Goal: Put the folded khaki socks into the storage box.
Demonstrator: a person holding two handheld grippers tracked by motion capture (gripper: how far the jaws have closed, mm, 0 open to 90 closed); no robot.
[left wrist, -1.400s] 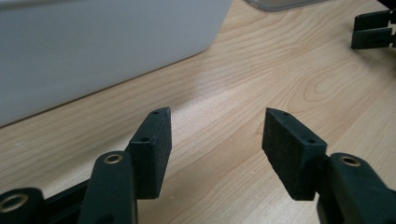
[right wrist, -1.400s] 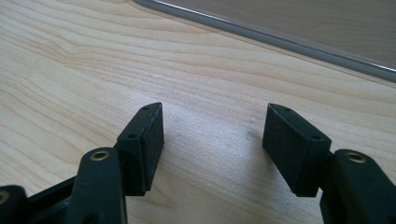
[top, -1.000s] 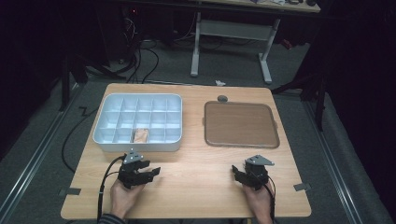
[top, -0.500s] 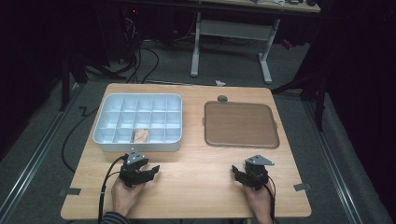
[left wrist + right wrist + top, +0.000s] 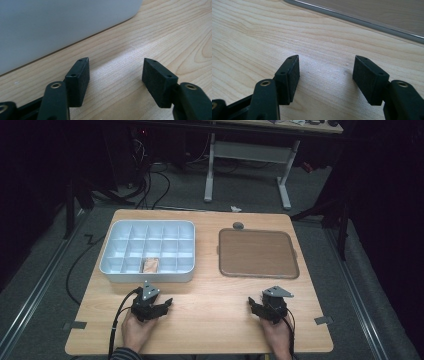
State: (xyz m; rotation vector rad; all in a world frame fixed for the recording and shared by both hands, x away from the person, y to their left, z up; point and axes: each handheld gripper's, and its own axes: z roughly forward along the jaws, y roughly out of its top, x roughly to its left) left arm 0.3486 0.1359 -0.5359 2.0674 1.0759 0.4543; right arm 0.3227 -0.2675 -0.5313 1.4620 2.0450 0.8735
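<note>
My left gripper [image 5: 159, 304] rests on the wooden table just in front of the white compartment tray [image 5: 115, 265]. Its jaws have just been opening and stand wide with only bare wood between them [image 5: 116, 72]. The tray's white wall [image 5: 57, 27] rises close ahead on the left. A small brown object [image 5: 150, 265] lies in one of the tray's front compartments. My right gripper [image 5: 262, 306] sits near the table's front right, open and empty [image 5: 325, 71]. The metal-rimmed edge of the flat brown tray [image 5: 372, 20] lies beyond it.
The flat brown tray [image 5: 257, 252] lies at the right rear of the table. A small grey round thing [image 5: 238, 225] sits behind it. Bare wood stretches between the two grippers. A table frame and cables stand on the floor behind.
The left gripper has shifted very slightly near the tray's front wall. The right gripper, both trays and the brown object are where they were.
</note>
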